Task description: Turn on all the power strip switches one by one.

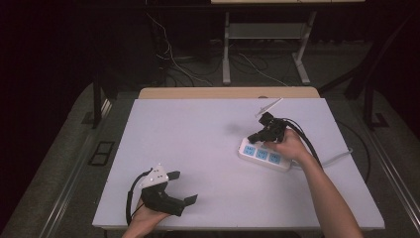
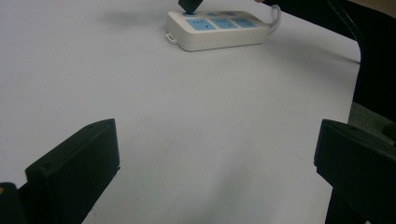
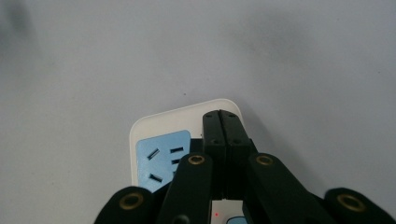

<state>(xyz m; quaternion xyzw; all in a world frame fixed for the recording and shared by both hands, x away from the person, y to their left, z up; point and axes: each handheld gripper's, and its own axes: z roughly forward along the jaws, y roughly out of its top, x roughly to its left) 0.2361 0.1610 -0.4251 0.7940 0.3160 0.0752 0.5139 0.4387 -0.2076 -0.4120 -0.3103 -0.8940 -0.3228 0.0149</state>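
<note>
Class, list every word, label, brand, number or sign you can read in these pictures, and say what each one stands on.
None: no readable text in any view.
The white power strip bears blue socket panels with slot holes, no lettering.
The right gripper, shut, with its tips over the strip's end, is unmarked.
The left gripper, open, is unmarked too.

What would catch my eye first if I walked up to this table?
Probably the white power strip with blue sockets on the right side of the white table, with the right gripper pressed down over its end, fingers closed together. Nearer the front left edge, the left gripper waits, spread wide.
</note>
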